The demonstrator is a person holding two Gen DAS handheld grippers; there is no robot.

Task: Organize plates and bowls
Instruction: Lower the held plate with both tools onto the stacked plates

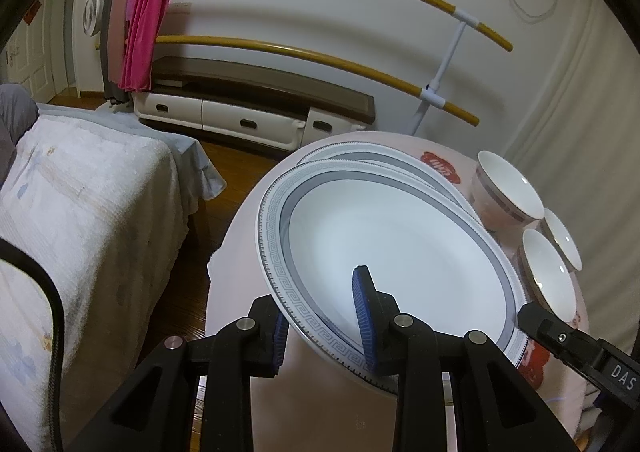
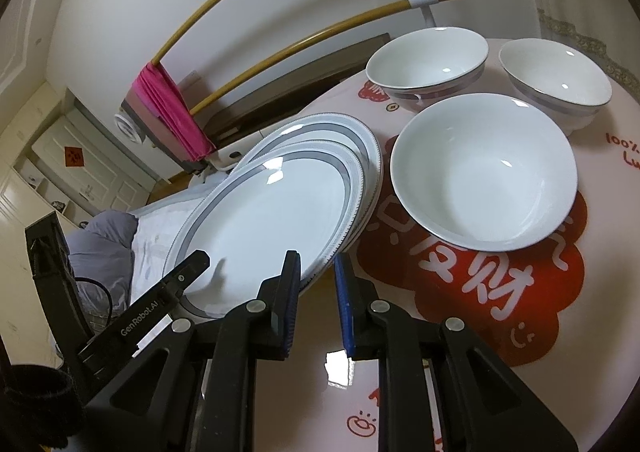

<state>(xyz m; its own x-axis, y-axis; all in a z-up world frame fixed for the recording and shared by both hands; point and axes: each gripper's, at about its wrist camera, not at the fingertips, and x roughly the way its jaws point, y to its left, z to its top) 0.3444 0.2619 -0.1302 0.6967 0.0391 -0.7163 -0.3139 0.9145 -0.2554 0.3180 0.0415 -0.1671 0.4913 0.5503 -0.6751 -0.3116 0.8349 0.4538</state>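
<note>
A white plate with a grey patterned rim (image 1: 400, 248) is held tilted above a second like plate (image 1: 384, 158) on the round table (image 1: 248, 332). My left gripper (image 1: 324, 328) is shut on the near rim of the top plate, one pad above and one below. My right gripper (image 2: 316, 304) grips the same plate's (image 2: 272, 220) other edge; its jaws stand on either side of the rim. The lower plate (image 2: 360, 136) shows beneath. Three white bowls (image 2: 484, 172) (image 2: 426, 62) (image 2: 556, 78) stand upright to the right of the plates.
The table has a pink cover with red prints (image 2: 472, 292). A bed (image 1: 80, 204) lies left of the table. A drying rack with a pink cloth (image 1: 142, 28) and a low cabinet (image 1: 256, 108) stand by the far wall.
</note>
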